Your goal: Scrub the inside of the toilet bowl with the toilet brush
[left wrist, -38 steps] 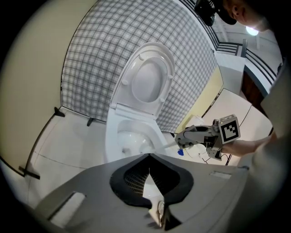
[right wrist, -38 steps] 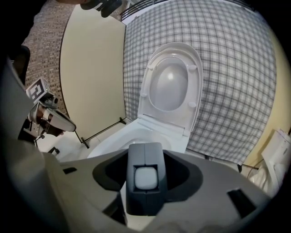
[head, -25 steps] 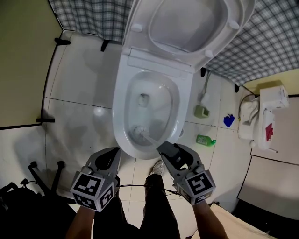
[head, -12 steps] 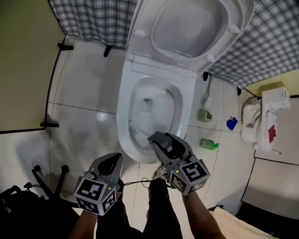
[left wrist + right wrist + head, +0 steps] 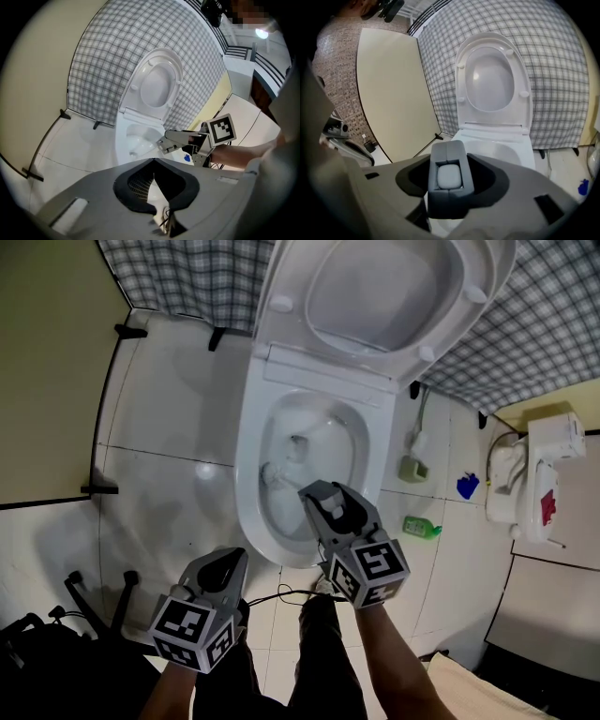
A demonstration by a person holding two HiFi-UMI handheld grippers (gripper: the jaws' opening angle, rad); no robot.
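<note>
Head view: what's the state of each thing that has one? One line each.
toilet seat: raised.
toilet brush: head down inside the bowl, handle gripped.
right gripper: shut on the toilet brush.
left gripper: shut, empty, short of the bowl.
green bottle: lying on its side.

Grey hand-held grippers point(image 5: 230, 556) point(image 5: 314, 495), black-and-white marker cubes point(image 5: 192, 632), dark trousers point(image 5: 323, 667)

We found the white ceramic toilet bowl point(image 5: 246, 474) on the tiled floor point(image 5: 159, 427), its oval lid point(image 5: 375, 296) raised behind it against the checked wall point(image 5: 187, 277). The white toilet brush point(image 5: 276, 474) sat inside the bowl, leftward; a green plastic bottle point(image 5: 422, 527) lay on the floor right of the bowl.
</note>
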